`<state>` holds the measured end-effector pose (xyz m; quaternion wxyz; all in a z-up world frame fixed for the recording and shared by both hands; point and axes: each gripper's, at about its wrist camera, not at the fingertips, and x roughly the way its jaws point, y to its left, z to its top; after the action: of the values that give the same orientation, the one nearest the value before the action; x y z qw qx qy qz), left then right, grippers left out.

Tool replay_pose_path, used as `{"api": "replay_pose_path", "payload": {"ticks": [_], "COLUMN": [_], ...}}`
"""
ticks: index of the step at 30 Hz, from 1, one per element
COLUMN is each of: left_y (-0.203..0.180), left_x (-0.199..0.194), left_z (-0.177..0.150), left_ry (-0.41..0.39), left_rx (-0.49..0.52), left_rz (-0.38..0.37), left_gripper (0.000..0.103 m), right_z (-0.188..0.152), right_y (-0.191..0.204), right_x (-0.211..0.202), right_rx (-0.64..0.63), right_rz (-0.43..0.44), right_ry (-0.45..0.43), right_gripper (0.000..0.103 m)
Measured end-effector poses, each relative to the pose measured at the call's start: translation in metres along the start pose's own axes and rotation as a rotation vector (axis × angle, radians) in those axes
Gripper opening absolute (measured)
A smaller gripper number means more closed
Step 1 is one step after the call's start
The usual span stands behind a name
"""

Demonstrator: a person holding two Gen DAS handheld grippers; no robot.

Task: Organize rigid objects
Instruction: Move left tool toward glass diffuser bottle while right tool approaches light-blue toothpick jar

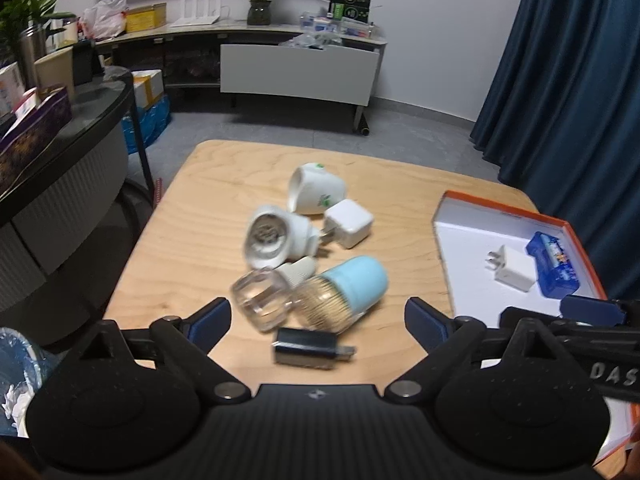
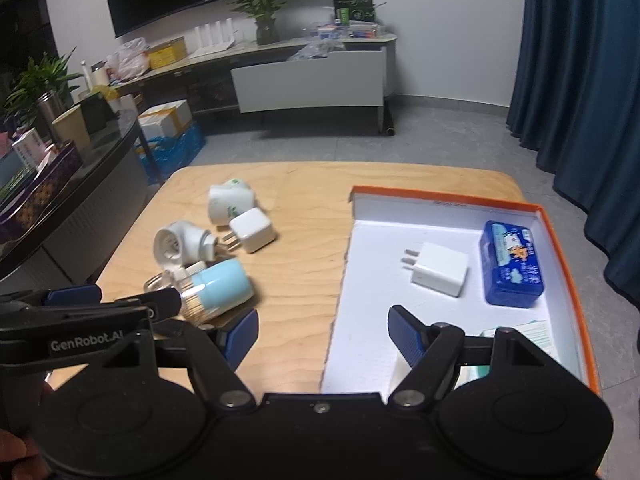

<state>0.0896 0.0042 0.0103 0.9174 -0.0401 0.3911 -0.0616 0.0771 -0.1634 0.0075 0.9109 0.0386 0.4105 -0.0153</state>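
Left tongs (image 1: 318, 318) hang wide apart and hold nothing, poised low over the cluster on the wooden surface (image 1: 200, 216). Between their tips sit the clear glass bottle (image 1: 262, 298) and the pale blue toothpick holder (image 1: 348, 290), touching each other, with a black adapter (image 1: 310, 349) just nearer the camera. Behind them lie a round white plug-in unit (image 1: 274, 236), a white cube charger (image 1: 349, 223) and a second white plug-in unit (image 1: 316, 190), all bunched close. Over to the right, the right tongs (image 2: 322, 330) are spread wide too, gripping nothing, straddling the near left edge of the orange-rimmed box (image 2: 560, 248). Inside the box rest a white charger (image 2: 440, 274) and, beside it, a blue case (image 2: 512, 268).
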Motion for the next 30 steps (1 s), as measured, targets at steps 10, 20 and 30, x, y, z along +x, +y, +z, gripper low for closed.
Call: {"api": "replay_pose_path", "payload": {"ticks": [10, 20, 30], "left_y": [0.034, 0.052, 0.049], "left_x": [0.011, 0.037, 0.061], "left_z": [-0.011, -0.011, -0.003], "left_ry": [0.026, 0.049, 0.047], "left_rx": [-0.063, -0.065, 0.032], "left_rz": [0.039, 0.09, 0.018], "left_gripper": [0.097, 0.098, 0.095], "right_z": [-0.012, -0.014, -0.014], "right_y": [0.005, 0.003, -0.004], "right_x": [0.012, 0.015, 0.021], "right_rx": [0.002, 0.012, 0.026], "right_rz": [0.039, 0.047, 0.047], "right_ry": [0.033, 0.038, 0.046], "right_gripper": [0.086, 0.086, 0.086]}}
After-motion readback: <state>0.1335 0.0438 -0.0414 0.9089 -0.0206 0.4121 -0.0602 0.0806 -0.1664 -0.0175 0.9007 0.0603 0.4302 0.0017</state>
